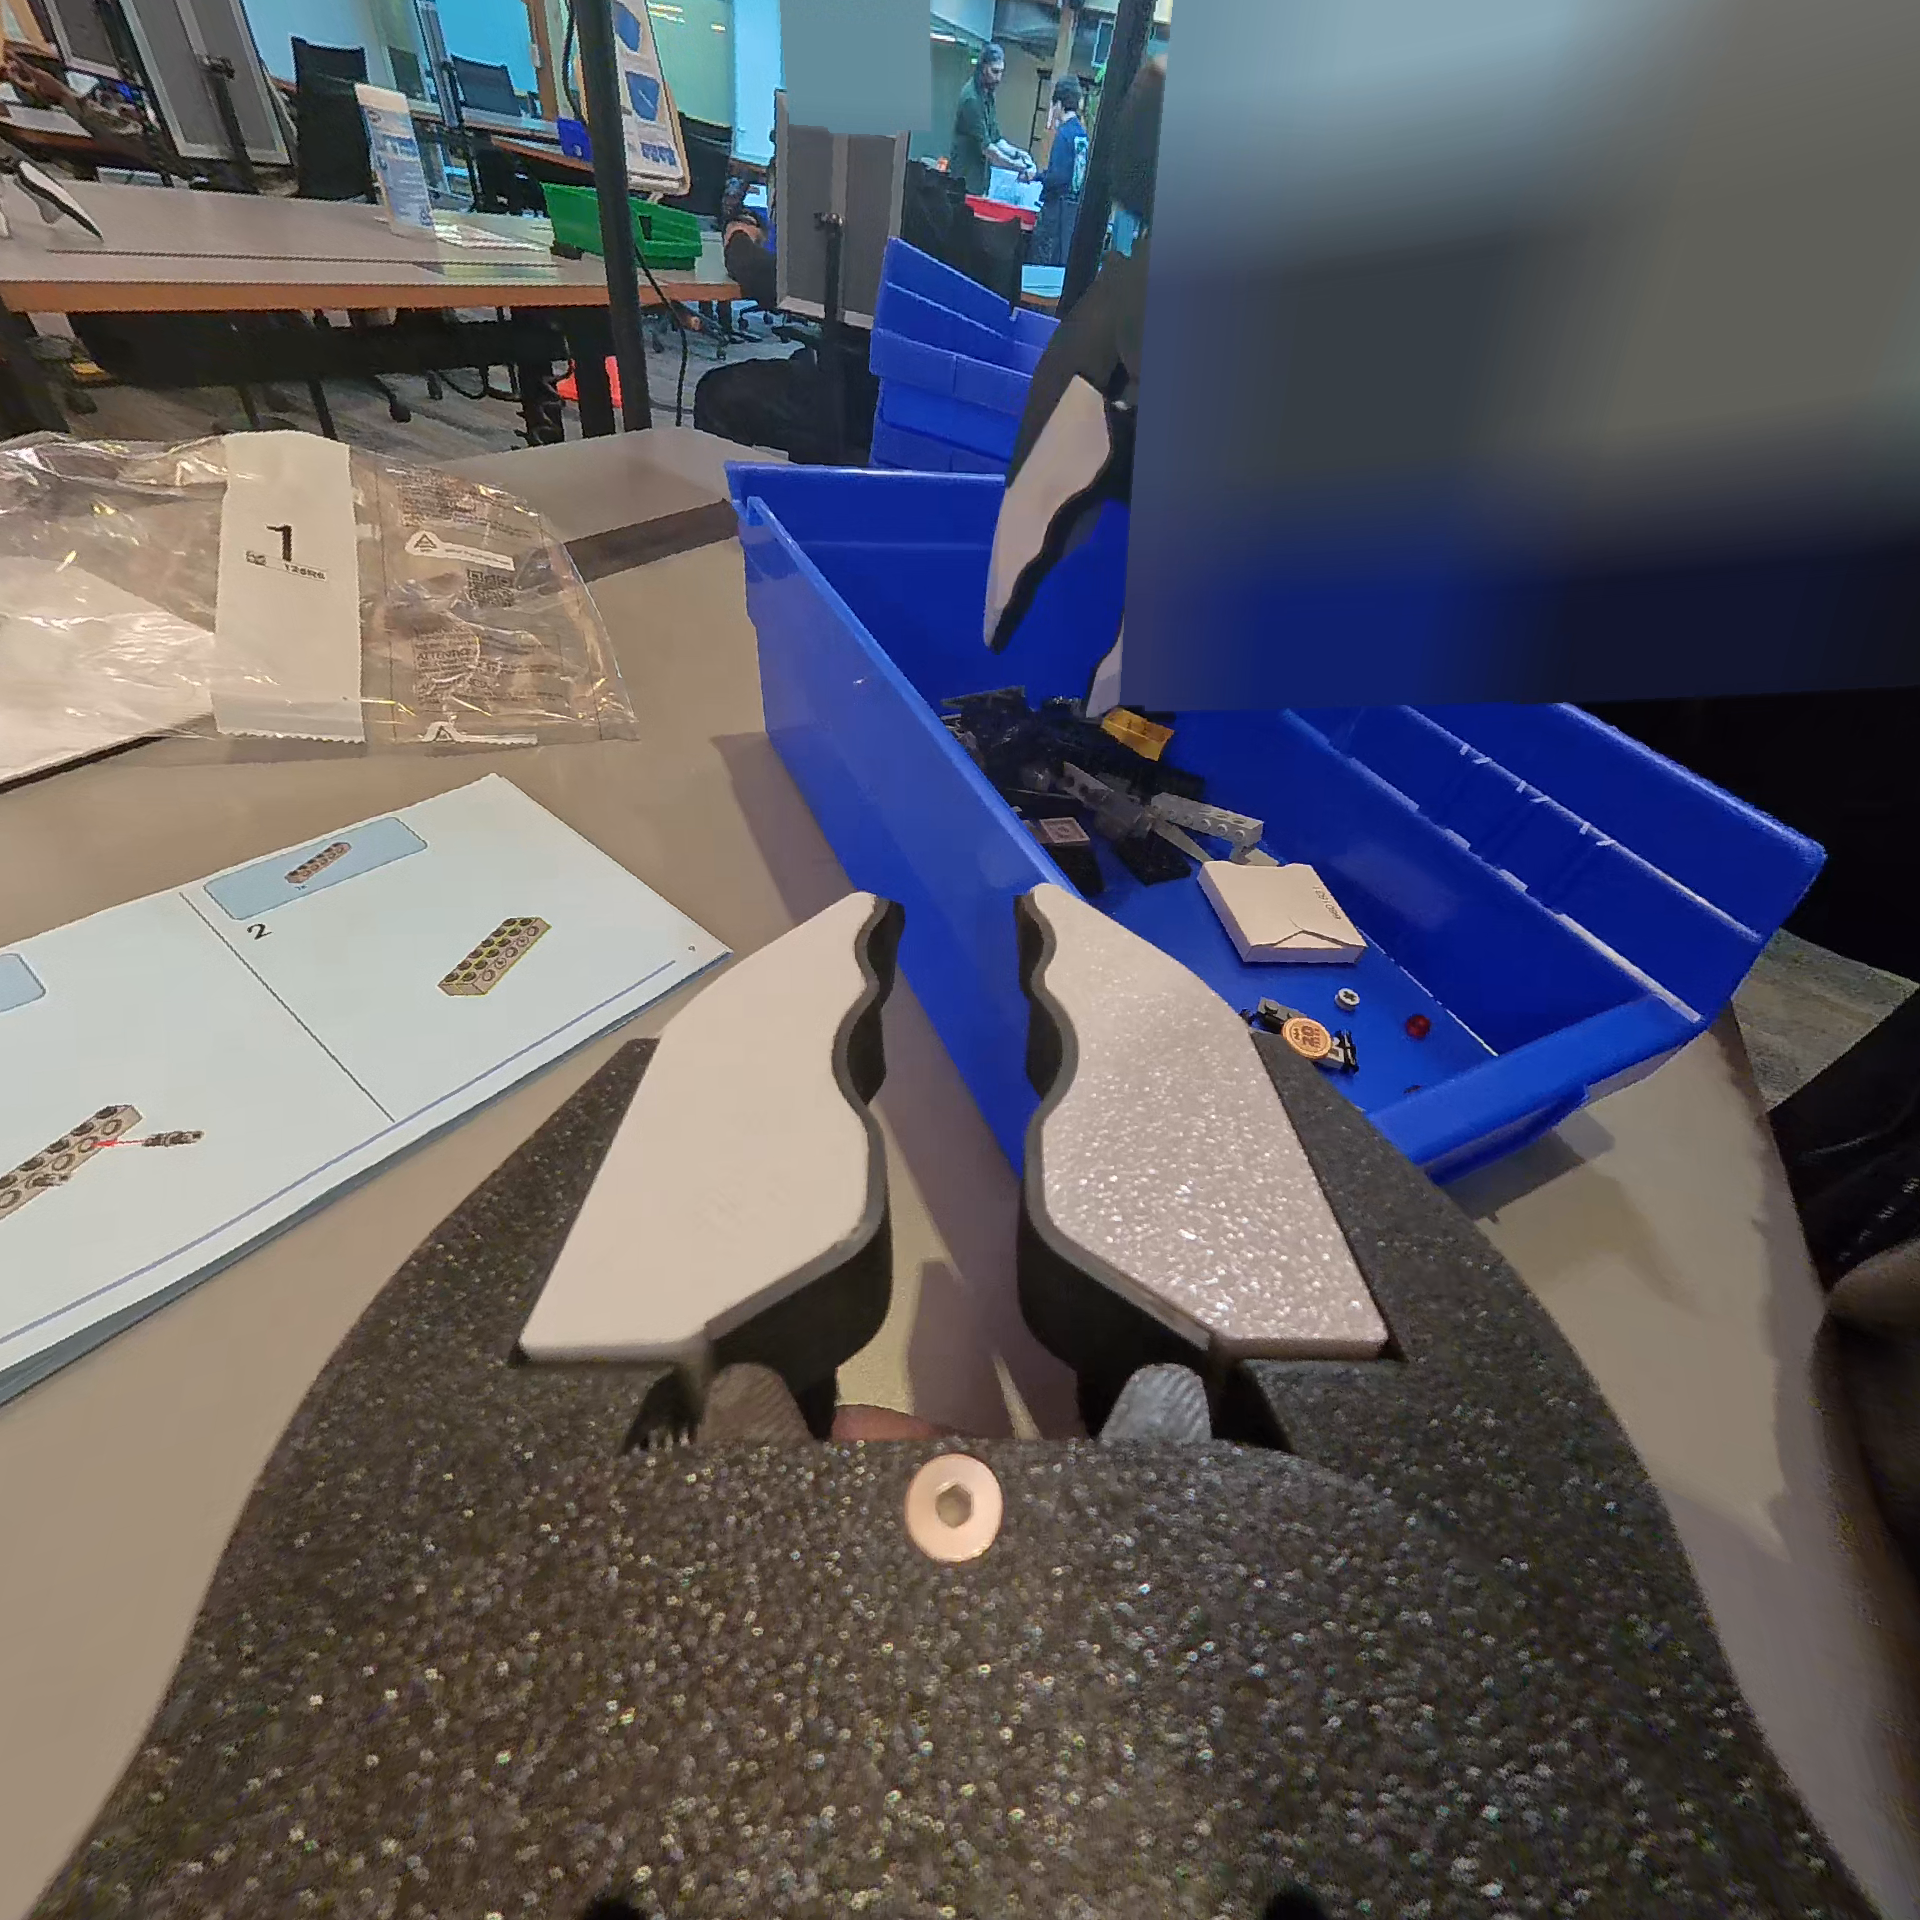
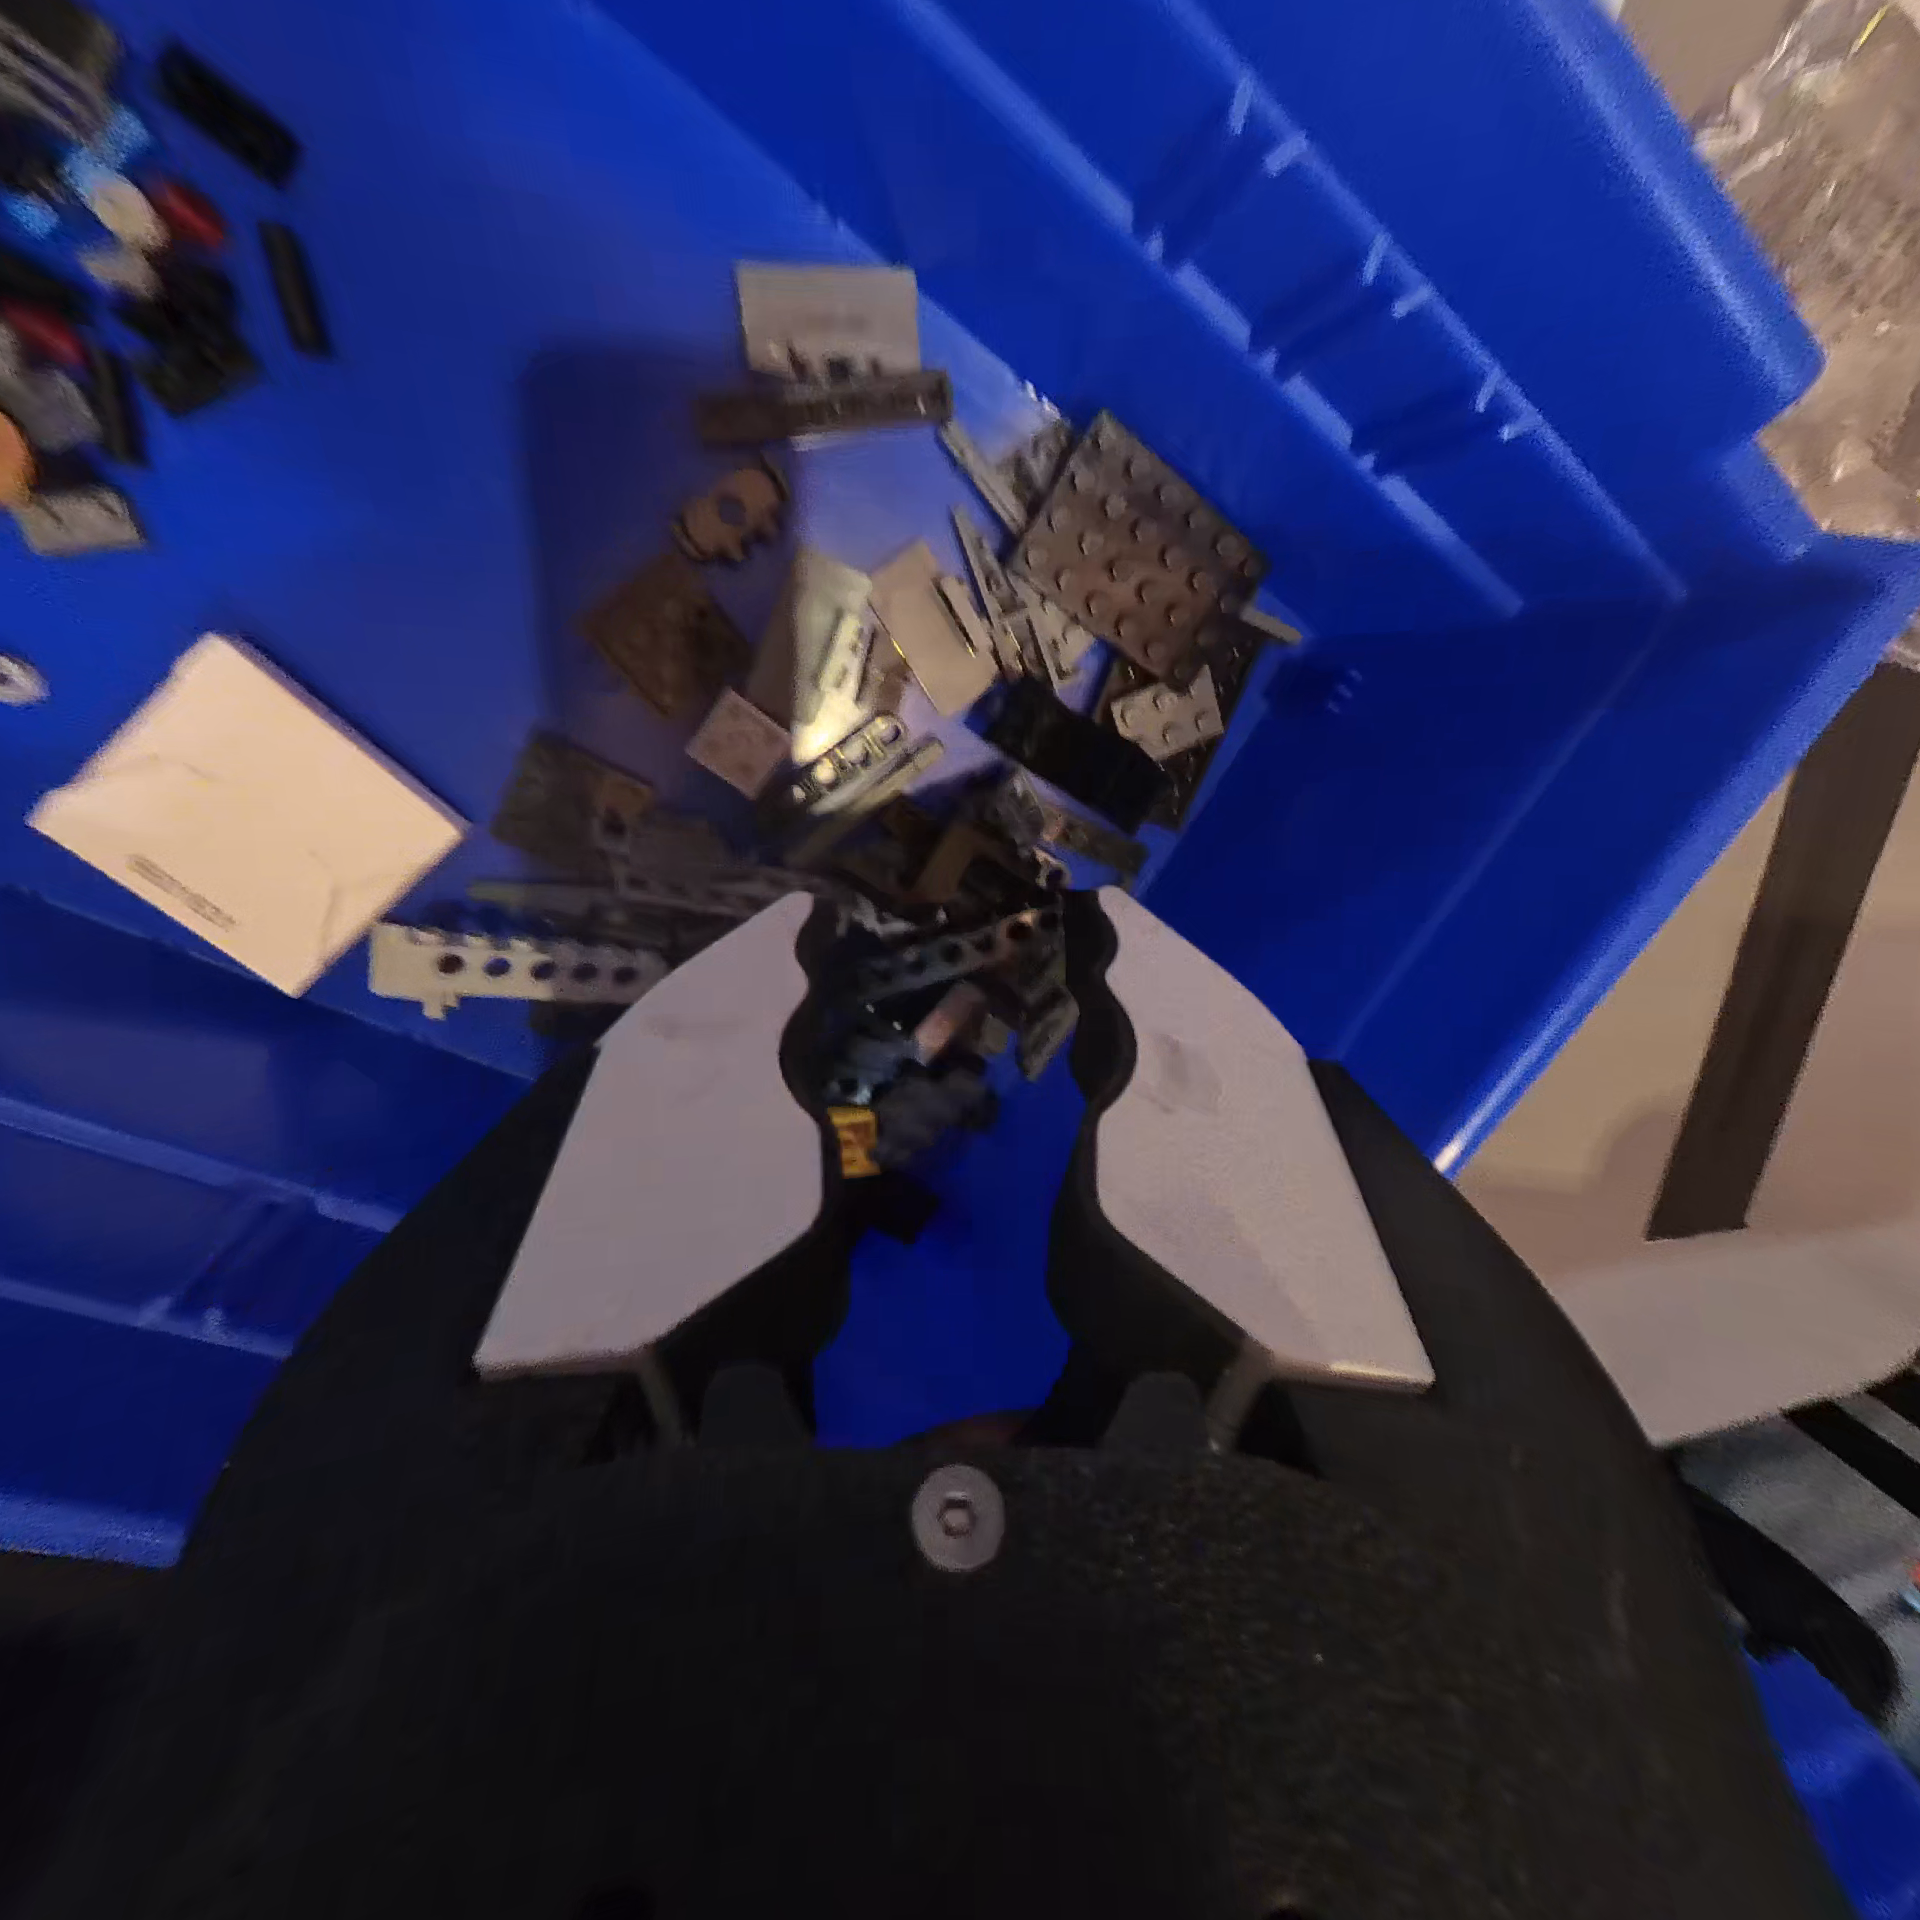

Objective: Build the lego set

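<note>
While blurred, grey bricks [image 2: 935, 956] lie between right tongs [image 2: 951, 914].

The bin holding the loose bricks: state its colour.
The bin is bright blue, clearest in the left wrist view.

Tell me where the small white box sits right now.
The small white box lies flat on the floor of the blue bin, right of the left tongs, just in front of the pile of grey and black bricks.
</note>
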The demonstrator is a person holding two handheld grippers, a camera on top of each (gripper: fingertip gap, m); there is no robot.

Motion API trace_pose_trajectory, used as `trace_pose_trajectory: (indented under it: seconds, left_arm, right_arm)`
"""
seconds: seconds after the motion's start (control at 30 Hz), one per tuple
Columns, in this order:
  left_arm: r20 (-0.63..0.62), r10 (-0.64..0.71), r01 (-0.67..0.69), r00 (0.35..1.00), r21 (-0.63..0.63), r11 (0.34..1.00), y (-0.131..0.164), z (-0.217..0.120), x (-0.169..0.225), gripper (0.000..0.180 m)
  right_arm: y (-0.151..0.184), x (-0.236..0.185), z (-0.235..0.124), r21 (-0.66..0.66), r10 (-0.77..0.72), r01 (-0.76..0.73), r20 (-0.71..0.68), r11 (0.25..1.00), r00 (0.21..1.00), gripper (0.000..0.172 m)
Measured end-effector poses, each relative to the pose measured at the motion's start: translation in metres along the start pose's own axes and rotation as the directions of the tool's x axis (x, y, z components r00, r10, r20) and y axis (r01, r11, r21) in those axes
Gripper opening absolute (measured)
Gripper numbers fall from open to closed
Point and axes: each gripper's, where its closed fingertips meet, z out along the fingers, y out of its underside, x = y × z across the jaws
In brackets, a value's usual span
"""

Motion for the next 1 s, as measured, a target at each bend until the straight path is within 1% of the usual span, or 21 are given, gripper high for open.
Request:
trace_pose_trajectory:
  seconds: [0.03,0.13,0.3,0.43,0.5,0.57,0.63,0.7,0.73,0.93,1.0]
  left_arm:
    - [0.001,0.001,-0.001,1.0,0.0,1.0,0.0,0.0,0.0,0.023]
    - [0.002,0.004,-0.004,1.0,-0.004,1.0,0.002,0.0,-0.001,0.023]
    - [0.004,0.013,-0.013,1.0,-0.003,1.0,0.001,-0.001,0.0,0.023]
    - [0.002,0.009,-0.009,1.0,-0.003,1.0,0.001,-0.001,0.0,0.023]
    - [0.005,0.013,-0.013,1.0,-0.005,1.0,0.001,-0.001,0.0,0.023]
    - [0.007,0.018,-0.018,1.0,-0.006,1.0,0.0,-0.002,0.0,0.023]
    - [0.01,0.024,-0.024,1.0,-0.006,1.0,0.0,-0.002,0.001,0.023]
    - [0.016,0.036,-0.036,0.999,-0.006,0.999,-0.001,-0.003,0.001,0.023]
    - [0.018,0.04,-0.039,0.999,-0.006,0.999,-0.002,-0.003,0.001,0.023]
    - [0.024,0.03,-0.03,0.999,-0.003,1.0,0.0,0.0,-0.002,0.023]
    - [0.03,0.033,-0.033,0.999,0.003,0.999,0.0,0.001,-0.004,0.023]
  right_arm:
    - [0.003,0.002,0.001,-0.026,0.004,-0.004,0.008,1.0,1.0,0.044]
    - [0.003,-0.004,0.01,-0.043,0.018,-0.015,0.077,0.999,0.997,0.044]
    - [0.007,0.0,0.023,-0.107,-0.004,0.009,0.043,0.994,0.999,0.049]
    - [0.01,-0.001,0.029,-0.149,-0.003,0.009,0.044,0.989,0.999,0.054]
    - [0.012,-0.002,0.032,-0.172,-0.006,0.014,0.047,0.985,0.999,0.052]
    - [0.013,-0.001,0.034,-0.187,-0.003,0.011,0.04,0.982,0.999,0.047]
    - [0.009,-0.003,0.035,-0.171,0.001,0.008,0.052,0.985,0.999,0.043]
    - [0.008,-0.003,0.033,-0.164,-0.002,0.011,0.053,0.986,0.999,0.034]
    - [0.008,-0.003,0.032,-0.166,-0.002,0.01,0.053,0.986,0.999,0.033]
    - [0.008,0.002,0.027,-0.172,0.004,0.002,0.031,0.985,0.999,0.04]
    - [0.004,0.005,0.024,-0.153,0.016,-0.012,0.024,0.988,1.0,0.042]
